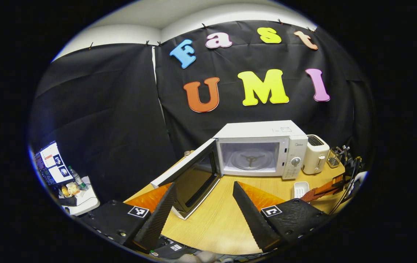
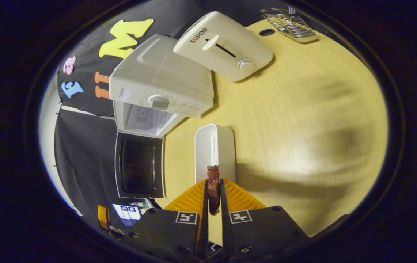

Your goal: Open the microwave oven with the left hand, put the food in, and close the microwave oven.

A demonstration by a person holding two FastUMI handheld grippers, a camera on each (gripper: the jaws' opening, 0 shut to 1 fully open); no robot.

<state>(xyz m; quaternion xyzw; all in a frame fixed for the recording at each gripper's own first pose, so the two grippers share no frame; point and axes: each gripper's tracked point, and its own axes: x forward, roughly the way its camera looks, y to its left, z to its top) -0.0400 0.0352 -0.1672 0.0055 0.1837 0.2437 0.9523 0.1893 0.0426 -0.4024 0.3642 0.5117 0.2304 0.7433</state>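
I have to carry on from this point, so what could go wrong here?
The right gripper pinches the food only by a thin edge, so it might slip on the way to the microwave. The open door sticks out beside the left gripper, which might knock it.

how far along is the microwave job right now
Done: the microwave door hangs open, turntable bare. In hand: the right gripper is shut on the food above the white dish; the left gripper is open. Left: put the food inside, close the door.
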